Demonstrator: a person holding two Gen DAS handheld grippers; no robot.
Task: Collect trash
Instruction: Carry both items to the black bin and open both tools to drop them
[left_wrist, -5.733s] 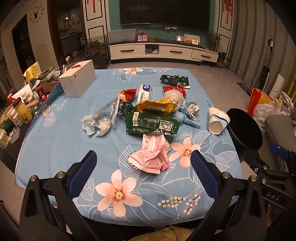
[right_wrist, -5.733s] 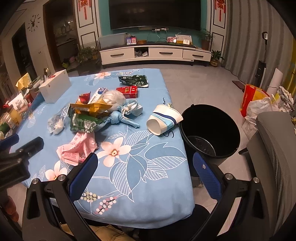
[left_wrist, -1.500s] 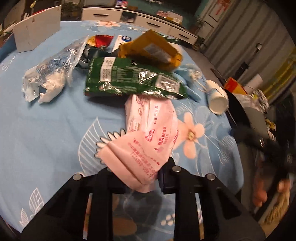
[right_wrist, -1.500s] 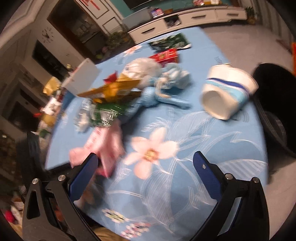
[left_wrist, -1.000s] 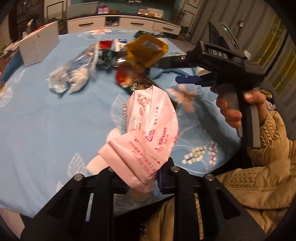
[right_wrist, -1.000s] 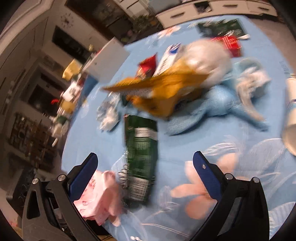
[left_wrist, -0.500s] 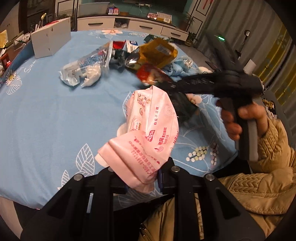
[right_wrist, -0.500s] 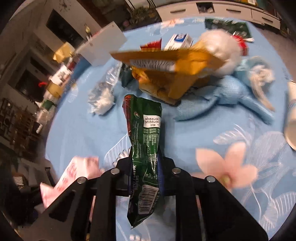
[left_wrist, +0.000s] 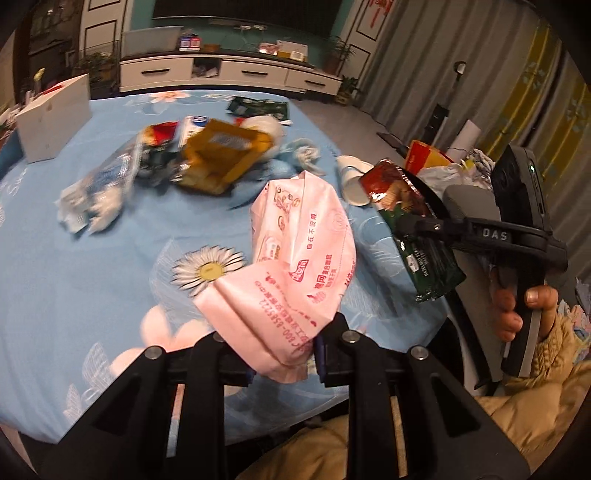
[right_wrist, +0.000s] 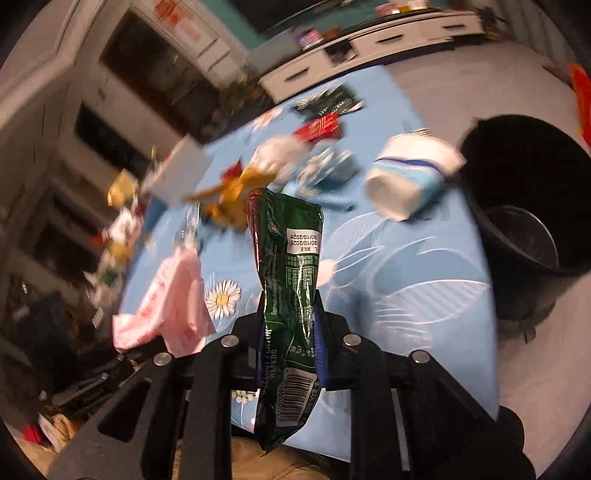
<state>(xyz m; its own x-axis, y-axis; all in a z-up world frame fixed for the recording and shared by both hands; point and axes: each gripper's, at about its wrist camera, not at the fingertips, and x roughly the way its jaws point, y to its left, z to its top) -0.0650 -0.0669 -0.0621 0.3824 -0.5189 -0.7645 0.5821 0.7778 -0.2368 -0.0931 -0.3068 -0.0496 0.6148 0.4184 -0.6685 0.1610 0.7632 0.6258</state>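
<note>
My left gripper (left_wrist: 284, 356) is shut on a crumpled pink wrapper (left_wrist: 299, 258), held above the blue floral tablecloth (left_wrist: 74, 280). My right gripper (right_wrist: 288, 343) is shut on a green wafer packet (right_wrist: 286, 266) that stands up between its fingers; the same gripper (left_wrist: 415, 225) and green wafer packet (left_wrist: 421, 240) show at the right of the left wrist view, held by a hand (left_wrist: 517, 306). A black bin (right_wrist: 532, 195) stands off the table's right edge. More trash lies mid-table: a yellow bag (left_wrist: 221, 155), a clear plastic bag (left_wrist: 99, 192), a paper cup (right_wrist: 410, 177).
A white box (left_wrist: 55, 118) stands at the table's far left. A green packet (right_wrist: 328, 99) and a red packet (right_wrist: 319, 127) lie at the far end. A grey chair (left_wrist: 469, 199) and floor bags sit to the right. A TV cabinet (left_wrist: 229, 74) lines the back wall.
My right gripper closed on the green wafer packet, lifted it off the table and swung right toward the bin. My left gripper rose a little with the pink wrapper.
</note>
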